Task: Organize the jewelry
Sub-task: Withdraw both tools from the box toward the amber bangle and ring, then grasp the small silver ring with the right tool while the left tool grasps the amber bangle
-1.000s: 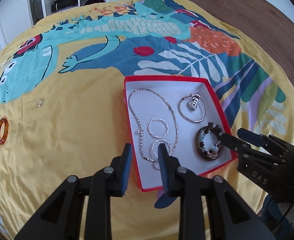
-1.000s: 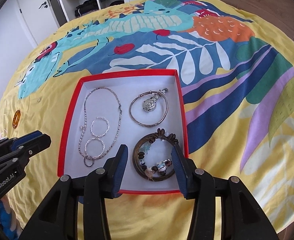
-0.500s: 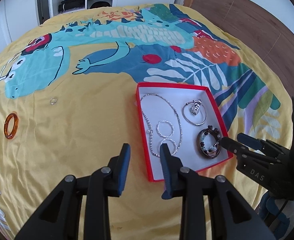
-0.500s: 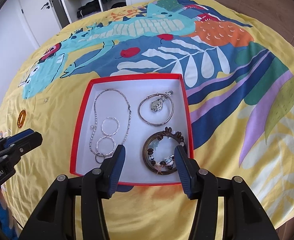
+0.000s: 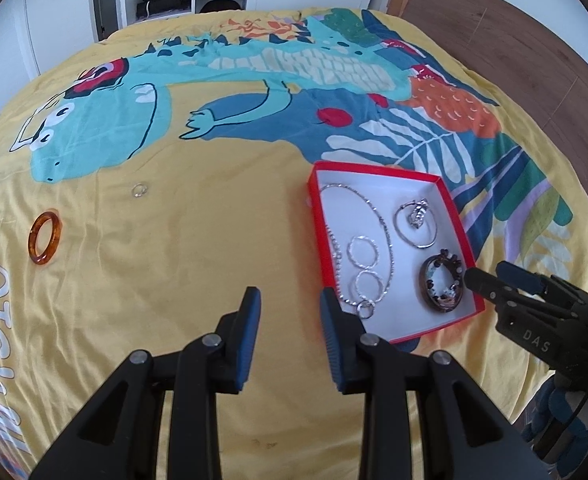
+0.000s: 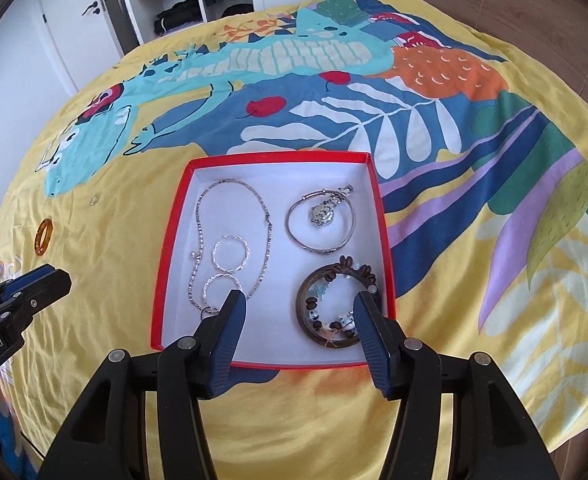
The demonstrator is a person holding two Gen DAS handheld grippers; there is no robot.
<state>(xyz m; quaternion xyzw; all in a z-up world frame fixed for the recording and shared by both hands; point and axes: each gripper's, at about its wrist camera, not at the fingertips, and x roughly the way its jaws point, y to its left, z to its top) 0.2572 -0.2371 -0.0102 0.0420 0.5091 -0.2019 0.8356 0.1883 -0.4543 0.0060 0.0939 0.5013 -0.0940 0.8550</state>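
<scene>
Box: the red box [image 6: 378, 216] with a white floor lies on the bed [image 5: 197, 248], right of the middle in the left wrist view, its lid off or absent.
Already in the box: a silver chain necklace [image 6: 263, 216] along the left half, two silver hoops [image 6: 231, 254] inside its loop, a thin silver bangle [image 6: 294, 232] with a charm at the far right, and a dark beaded bracelet [image 6: 306, 312] at the near right.
Still outside: an amber ring [image 5: 45, 243] lies on the yellow cover well to the left of the box; a small silver ring [image 5: 139, 190] lies farther off, between the amber ring and the box but well apart from both.
Progress: by these pictures most pieces are stowed and two remain, so the task looks near its end.
Left tool [image 5: 289, 330]: half open, empty, over bare cover just left of the box's near corner.
Right tool [image 6: 300, 326]: jaws opening, above the near right part of the box; the beaded bracelet shows between the pads but they do not press it.
Likely next: the left tool seems better placed to fetch the two loose rings.
Risk: the small silver ring is thin and flat on soft cloth, probably hard to pinch.
</scene>
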